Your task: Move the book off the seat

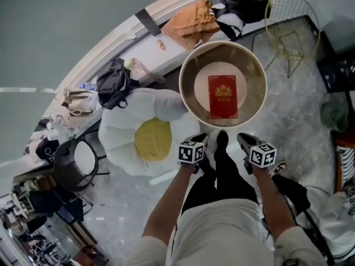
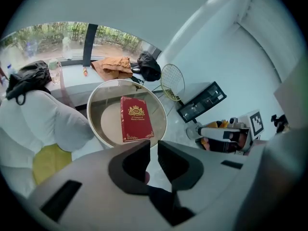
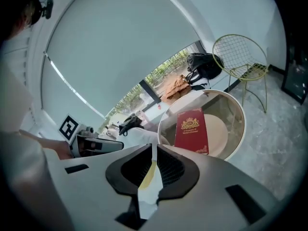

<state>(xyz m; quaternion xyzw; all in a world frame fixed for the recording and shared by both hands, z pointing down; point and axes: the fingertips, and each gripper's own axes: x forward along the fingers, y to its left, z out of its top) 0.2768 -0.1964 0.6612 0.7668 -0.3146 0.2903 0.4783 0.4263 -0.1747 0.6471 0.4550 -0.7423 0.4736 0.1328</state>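
Now the red book (image 1: 222, 96) lies on the round glass bench (image 1: 191, 101); left gripper (image 2: 154, 153) jaws stand barely apart, right gripper (image 3: 154, 154) jaws shut, both empty.

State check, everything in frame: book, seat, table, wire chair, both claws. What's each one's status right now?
book: closed, lying flat on the round table, cover up
round table: upright, only the book on it
seat: nothing on it
wire chair: upright, empty
left claw: empty, jaws nearly together, narrow gap
right claw: empty, jaws shut
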